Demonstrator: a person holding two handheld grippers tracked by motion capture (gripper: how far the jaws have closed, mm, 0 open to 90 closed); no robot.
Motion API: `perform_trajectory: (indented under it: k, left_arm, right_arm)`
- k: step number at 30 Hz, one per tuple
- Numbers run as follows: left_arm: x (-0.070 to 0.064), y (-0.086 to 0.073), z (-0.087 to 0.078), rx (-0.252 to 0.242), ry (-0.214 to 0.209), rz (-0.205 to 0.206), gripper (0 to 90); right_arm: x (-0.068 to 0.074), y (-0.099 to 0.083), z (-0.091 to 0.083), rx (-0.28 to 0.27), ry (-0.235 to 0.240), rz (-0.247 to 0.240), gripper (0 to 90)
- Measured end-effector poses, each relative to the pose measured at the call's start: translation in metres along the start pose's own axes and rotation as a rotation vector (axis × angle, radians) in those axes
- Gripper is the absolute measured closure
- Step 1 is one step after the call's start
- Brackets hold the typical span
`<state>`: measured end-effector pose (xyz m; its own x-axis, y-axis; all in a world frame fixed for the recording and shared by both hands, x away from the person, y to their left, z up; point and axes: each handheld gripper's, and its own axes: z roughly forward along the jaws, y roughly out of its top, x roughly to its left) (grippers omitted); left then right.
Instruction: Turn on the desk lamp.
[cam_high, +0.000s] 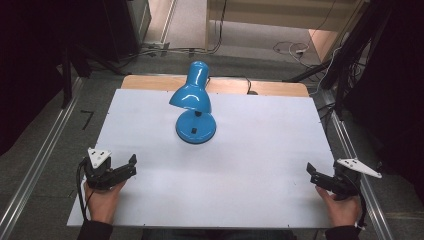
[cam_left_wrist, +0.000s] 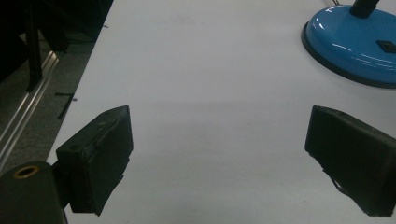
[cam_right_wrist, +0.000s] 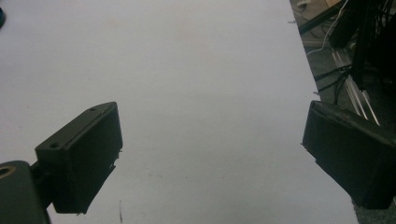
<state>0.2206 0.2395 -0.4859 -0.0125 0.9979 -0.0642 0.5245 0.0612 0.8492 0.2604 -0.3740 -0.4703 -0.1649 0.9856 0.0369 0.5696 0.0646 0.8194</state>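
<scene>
A glossy blue desk lamp (cam_high: 194, 102) stands near the back middle of the white table (cam_high: 250, 150), its shade tilted toward the left over its round base (cam_left_wrist: 355, 42). At the front left corner a hand holds my left gripper (cam_high: 131, 166) open above the bare surface, well short of the lamp. In the left gripper view, the left gripper (cam_left_wrist: 217, 156) has its jaws wide apart with nothing between them. At the front right edge another hand holds my right gripper (cam_high: 311, 174), also open. In the right gripper view, the right gripper (cam_right_wrist: 212, 158) has only bare table between its jaws.
Metal rails (cam_high: 35, 165) run along both sides of the table. Cables (cam_high: 290, 48) lie on the floor behind it, and dark stands (cam_high: 350, 55) rise at the right. A wooden board edge (cam_high: 225, 84) shows at the table's back.
</scene>
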Motion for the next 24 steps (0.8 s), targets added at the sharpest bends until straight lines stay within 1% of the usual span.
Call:
perform_trajectory:
  k: [1, 2, 3, 4, 5, 8, 10, 11, 12, 13, 14, 18, 21, 23, 24]
  left_arm:
    - [0.000, 0.000, 0.000, 0.002, 0.000, 0.000, 8.1]
    - [-0.001, 0.000, 0.001, 0.004, 0.000, 0.001, 8.2]
    - [-0.003, 0.000, 0.002, 0.005, -0.001, 0.009, 8.4]
    - [-0.003, 0.000, 0.002, 0.005, -0.001, 0.009, 8.4]
    - [-0.007, 0.001, 0.003, 0.005, -0.004, 0.022, 8.4]
    - [-0.010, 0.003, 0.005, 0.002, -0.007, 0.026, 8.3]
    - [-0.013, 0.004, 0.007, -0.001, -0.015, 0.025, 8.4]
    - [-0.014, 0.006, 0.009, 0.004, -0.021, 0.011, 8.4]
    - [-0.014, 0.006, 0.009, 0.004, -0.021, 0.011, 8.3]
    - [-0.015, 0.007, 0.010, 0.003, -0.025, -0.003, 8.4]
    - [-0.016, 0.008, 0.012, 0.006, -0.029, -0.008, 8.4]
    - [-0.019, 0.010, 0.012, 0.004, -0.037, -0.015, 8.4]
    - [-0.022, 0.012, 0.012, 0.000, -0.030, -0.014, 8.4]
    - [-0.023, 0.013, 0.012, -0.005, -0.034, -0.014, 8.4]
    - [-0.024, 0.014, 0.013, -0.007, -0.042, -0.016, 8.4]
  right_arm:
    - [0.001, 0.000, -0.002, -0.008, 0.004, 0.003, 4.3]
    - [0.000, 0.000, -0.003, -0.011, 0.009, -0.005, 5.1]
    - [0.000, -0.001, -0.003, -0.013, 0.015, -0.009, 5.2]
    - [0.000, -0.001, -0.002, -0.015, 0.023, -0.006, 5.2]
    - [-0.001, -0.002, -0.002, -0.017, 0.031, -0.002, 5.2]
    - [-0.001, -0.003, -0.001, -0.015, 0.048, 0.009, 5.2]
    - [-0.001, -0.003, 0.000, -0.016, 0.041, 0.000, 5.1]
    - [0.000, -0.004, 0.001, -0.018, 0.037, -0.007, 5.2]
    - [0.000, -0.004, 0.001, -0.011, 0.038, -0.004, 5.3]
    - [0.000, -0.004, 0.002, -0.007, 0.040, -0.006, 5.3]
    - [0.000, -0.004, 0.002, -0.008, 0.042, -0.005, 5.3]
    - [0.001, -0.004, 0.000, -0.026, 0.036, -0.009, 5.3]
    - [0.001, -0.005, 0.000, -0.016, 0.039, -0.001, 7.3]
    - [0.000, -0.005, 0.000, -0.020, 0.037, -0.004, 7.3]
    - [0.000, -0.005, -0.001, -0.023, 0.037, 0.004, 7.3]
